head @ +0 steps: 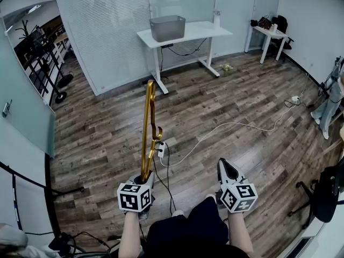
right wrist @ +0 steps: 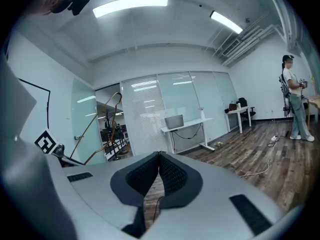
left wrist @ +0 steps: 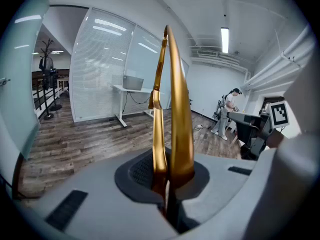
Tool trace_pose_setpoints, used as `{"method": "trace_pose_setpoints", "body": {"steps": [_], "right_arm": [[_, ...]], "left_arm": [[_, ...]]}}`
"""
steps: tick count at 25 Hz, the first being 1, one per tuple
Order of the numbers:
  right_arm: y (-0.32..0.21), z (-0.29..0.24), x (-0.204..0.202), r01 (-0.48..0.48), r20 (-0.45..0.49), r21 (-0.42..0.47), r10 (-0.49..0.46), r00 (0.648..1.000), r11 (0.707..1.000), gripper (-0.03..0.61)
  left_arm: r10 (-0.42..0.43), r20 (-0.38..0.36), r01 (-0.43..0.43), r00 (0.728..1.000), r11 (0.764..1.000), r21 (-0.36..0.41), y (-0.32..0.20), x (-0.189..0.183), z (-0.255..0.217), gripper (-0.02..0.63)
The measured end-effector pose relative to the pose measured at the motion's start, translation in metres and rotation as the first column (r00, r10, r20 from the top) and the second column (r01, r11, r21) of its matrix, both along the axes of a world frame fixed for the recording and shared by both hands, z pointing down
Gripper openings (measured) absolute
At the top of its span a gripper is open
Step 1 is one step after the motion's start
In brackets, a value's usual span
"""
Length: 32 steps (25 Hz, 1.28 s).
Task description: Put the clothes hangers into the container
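My left gripper (head: pixel 145 177) is shut on the base of gold clothes hangers (head: pixel 149 128), which stand up and away from me; how many there are I cannot tell. In the left gripper view the gold hangers (left wrist: pixel 175 109) rise straight out of the closed jaws of the left gripper (left wrist: pixel 169 184). The grey container (head: pixel 167 27) sits on a white table (head: pixel 204 31) far across the room and shows small as the container (left wrist: pixel 132 82). My right gripper (head: pixel 224 163) is shut with nothing in it; the right gripper (right wrist: pixel 159 156) has its pads touching. The hangers (right wrist: pixel 107 114) show at that view's left.
A power strip (head: pixel 159 147) and a white cable (head: pixel 231 125) lie on the wooden floor between me and the table. A black chair (head: pixel 328 192) stands at my right, a person (head: pixel 330 104) at the far right, and a rack (head: pixel 40 52) behind the glass wall on the left.
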State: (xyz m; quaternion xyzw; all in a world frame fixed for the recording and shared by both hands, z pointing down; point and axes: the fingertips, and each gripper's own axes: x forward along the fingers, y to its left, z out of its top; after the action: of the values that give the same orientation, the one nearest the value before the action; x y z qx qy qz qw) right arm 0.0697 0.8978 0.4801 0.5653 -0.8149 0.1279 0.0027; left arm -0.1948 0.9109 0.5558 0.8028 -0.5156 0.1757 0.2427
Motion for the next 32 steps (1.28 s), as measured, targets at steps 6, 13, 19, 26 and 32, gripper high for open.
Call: {"method": "trace_pose_setpoints", "body": {"steps": [6, 13, 19, 26, 32], "right_arm": [[-0.002, 0.001, -0.002, 0.010, -0.003, -0.008, -0.010, 1.000, 1.000, 0.028], [-0.005, 0.003, -0.014, 0.024, 0.015, -0.007, -0.024, 1.000, 1.000, 0.028], [-0.004, 0.017, -0.016, 0.004, 0.017, -0.047, -0.003, 1.000, 0.999, 0.028], [-0.024, 0.026, -0.016, -0.005, 0.025, -0.083, 0.007, 1.000, 0.996, 0.028], [-0.069, 0.033, -0.024, 0.047, 0.040, -0.101, -0.043, 0.998, 0.994, 0.028]], "left_arm": [[0.001, -0.008, -0.001, 1.000, 1.000, 0.011, -0.002, 0.001, -0.005, 0.028], [0.010, -0.003, -0.010, 1.000, 1.000, 0.007, -0.005, -0.002, -0.004, 0.028], [0.036, 0.002, -0.036, 0.999, 0.999, -0.011, -0.004, 0.005, 0.007, 0.029], [0.039, 0.010, -0.038, 0.999, 0.999, -0.030, -0.024, 0.000, 0.014, 0.029], [0.013, 0.005, -0.013, 1.000, 0.999, -0.035, -0.063, 0.002, 0.016, 0.028]]}}
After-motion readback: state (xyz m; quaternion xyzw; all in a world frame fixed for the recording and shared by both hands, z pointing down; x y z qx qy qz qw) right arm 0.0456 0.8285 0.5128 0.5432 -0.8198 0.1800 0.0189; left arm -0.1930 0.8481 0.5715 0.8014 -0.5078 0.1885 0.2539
